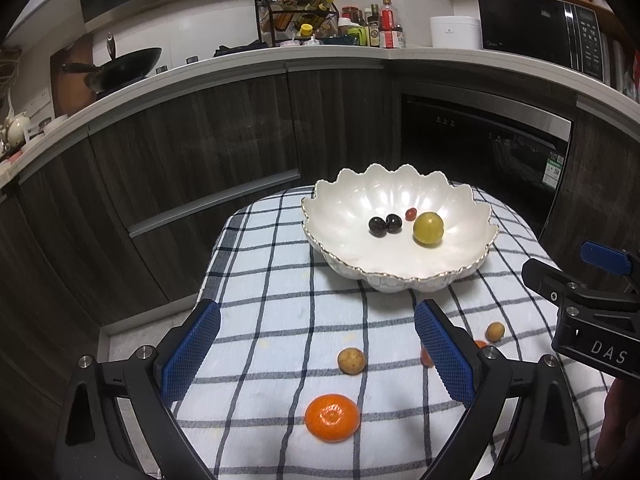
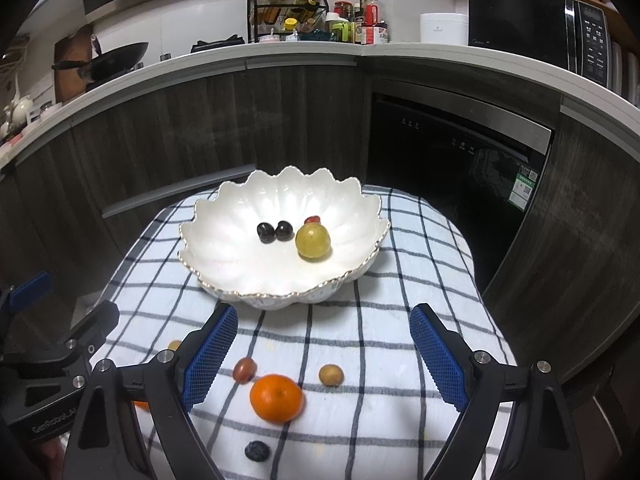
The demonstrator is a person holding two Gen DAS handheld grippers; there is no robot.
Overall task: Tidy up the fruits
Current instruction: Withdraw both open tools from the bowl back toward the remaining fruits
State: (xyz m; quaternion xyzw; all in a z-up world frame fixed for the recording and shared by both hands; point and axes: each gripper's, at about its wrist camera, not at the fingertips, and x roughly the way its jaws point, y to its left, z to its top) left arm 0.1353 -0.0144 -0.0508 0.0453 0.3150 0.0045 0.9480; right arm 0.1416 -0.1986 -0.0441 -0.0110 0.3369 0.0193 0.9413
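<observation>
Both tools hover over the desk (image 1: 280, 280), which is covered by a checked cloth (image 2: 400, 320).

Left tool (image 1: 318, 356): jaws wide, nothing between the pads. Right tool (image 2: 322, 360): jaws wide, nothing gripped.

Bowl (image 2: 224, 248), white with a scalloped rim, sits at 12 o'clock from both tools, on the far part of the cloth. Inside it:
- two dark cherries (image 2: 274, 232), touching each other, left of centre
- green fruit (image 2: 313, 242), just at 3 o'clock of the cherries
- small red fruit (image 2: 313, 220), just behind the green fruit, partly hidden by it in the right view

Loose on the cloth, near side, right view:
- orange (image 2: 276, 398), between the right tool's fingers, nearer the left one
- reddish grape (image 2: 244, 369), at 10 o'clock of the orange, just beside it
- small tan fruit (image 2: 331, 375), at 2 o'clock of the orange
- dark berry (image 2: 256, 450), at 6 o'clock of the orange, near the cloth edge

Left view: second orange (image 1: 332, 417) between the left tool's fingers; brown fruit (image 1: 351, 360) at 12 o'clock of it. Which of these fruits match across the two views I cannot tell.
</observation>
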